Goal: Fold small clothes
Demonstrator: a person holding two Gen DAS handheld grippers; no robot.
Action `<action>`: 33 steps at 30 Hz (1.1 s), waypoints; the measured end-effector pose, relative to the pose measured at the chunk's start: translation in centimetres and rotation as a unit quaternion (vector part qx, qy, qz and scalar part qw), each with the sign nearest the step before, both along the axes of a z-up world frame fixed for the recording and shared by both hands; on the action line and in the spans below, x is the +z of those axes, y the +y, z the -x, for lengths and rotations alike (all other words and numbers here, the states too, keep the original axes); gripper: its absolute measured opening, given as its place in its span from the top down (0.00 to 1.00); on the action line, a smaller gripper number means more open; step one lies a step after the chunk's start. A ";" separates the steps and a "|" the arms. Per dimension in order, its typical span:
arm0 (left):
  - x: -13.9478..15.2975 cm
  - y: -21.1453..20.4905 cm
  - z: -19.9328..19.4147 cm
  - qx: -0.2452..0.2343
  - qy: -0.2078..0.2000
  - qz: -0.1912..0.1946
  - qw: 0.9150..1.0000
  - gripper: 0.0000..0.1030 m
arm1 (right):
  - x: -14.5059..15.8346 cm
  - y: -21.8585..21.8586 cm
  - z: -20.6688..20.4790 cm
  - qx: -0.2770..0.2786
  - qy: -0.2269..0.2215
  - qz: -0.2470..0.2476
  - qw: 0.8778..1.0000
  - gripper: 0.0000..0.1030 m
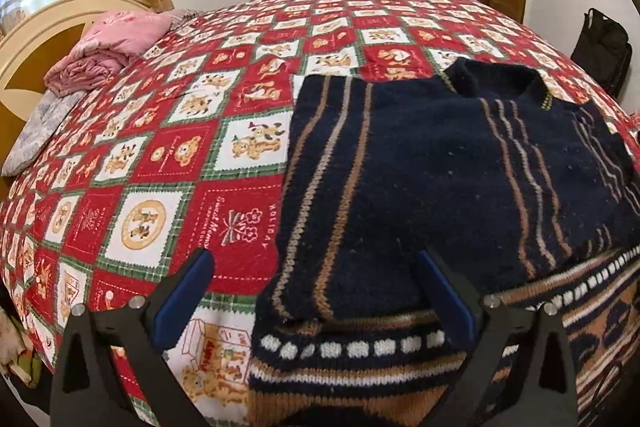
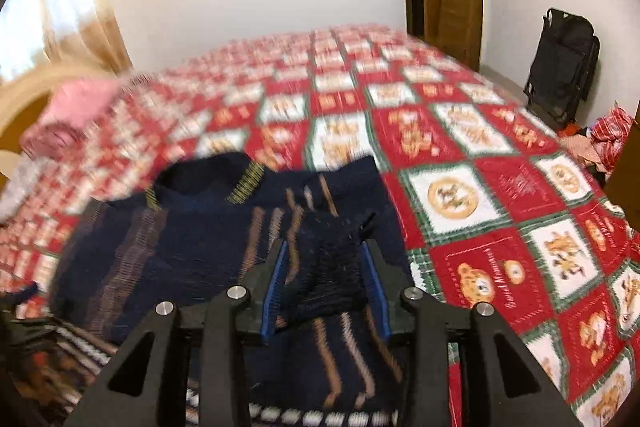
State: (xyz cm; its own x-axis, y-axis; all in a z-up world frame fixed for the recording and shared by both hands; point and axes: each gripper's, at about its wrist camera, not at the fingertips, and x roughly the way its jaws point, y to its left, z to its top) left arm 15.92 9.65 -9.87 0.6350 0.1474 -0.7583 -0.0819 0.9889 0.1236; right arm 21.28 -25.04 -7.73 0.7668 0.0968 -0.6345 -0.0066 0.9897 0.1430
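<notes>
Your navy striped sweater (image 1: 440, 163) lies on the red patchwork bedspread (image 1: 168, 155), its left sleeve already folded across the body. Your right gripper (image 2: 326, 283) clasps a bunch of the right sleeve between its blue pads, apparently mid-fold; motion blur limits detail. Your left gripper (image 1: 314, 291) hovers spread wide over the patterned hem, grasping nothing. The bottom-to-collar fold appears still undone.
</notes>
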 end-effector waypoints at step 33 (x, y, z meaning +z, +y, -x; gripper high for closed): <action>1.9 -2.3 5.4 -0.034 -0.014 0.048 0.998 0.00 | -0.6 1.2 10.1 -0.018 -0.025 -0.234 0.972 0.54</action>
